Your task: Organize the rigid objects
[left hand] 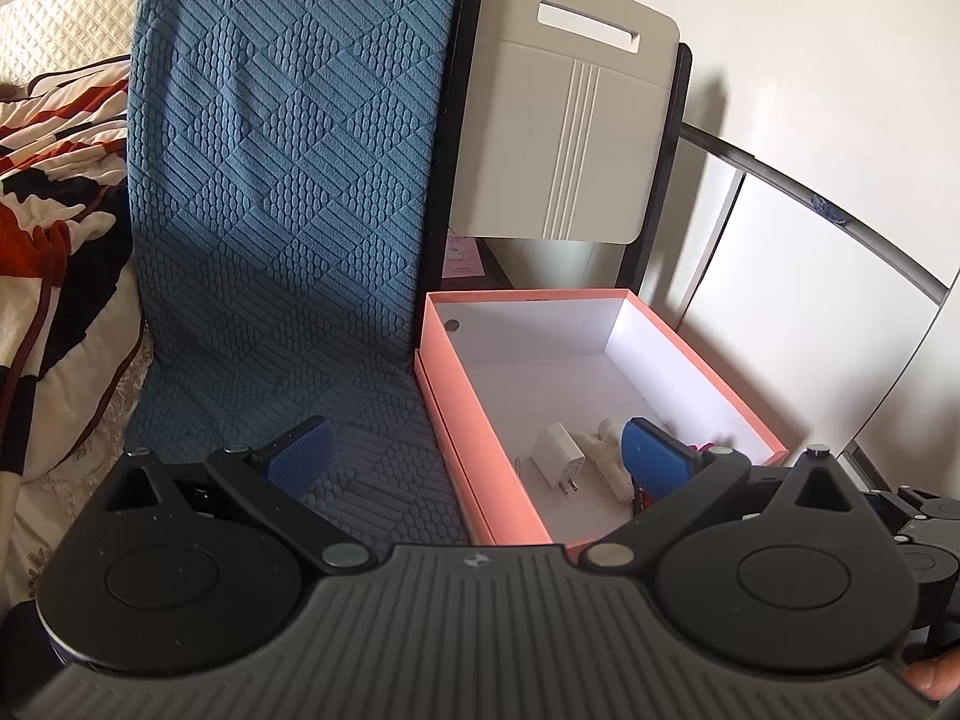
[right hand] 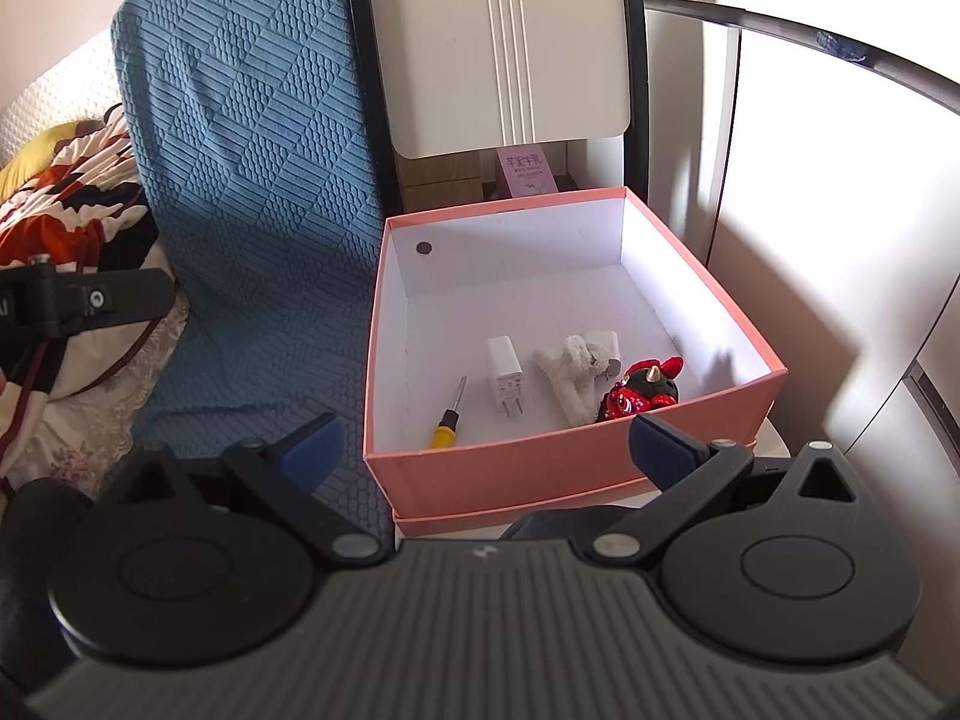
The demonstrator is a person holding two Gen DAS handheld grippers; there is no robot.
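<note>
Pink box (right hand: pixel 540 474) sits beside a blue textured cover (right hand: pixel 240 180); left gripper (left hand: pixel 480 456) and right gripper (right hand: pixel 486 438) spread, empty.

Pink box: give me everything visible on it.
The pink box is an open, lidless rectangular carton, cardboard by the look: salmon-pink outside, white inside, with a small dark round spot on its back wall. It sits upright, apparently nested in its own lid, whose pink edge shows beneath. It stands beside the blue textured cover. Inside, near the front, lie a yellow-handled screwdriver, a white charger, a white fluffy clip and a red-and-black figurine.
</note>
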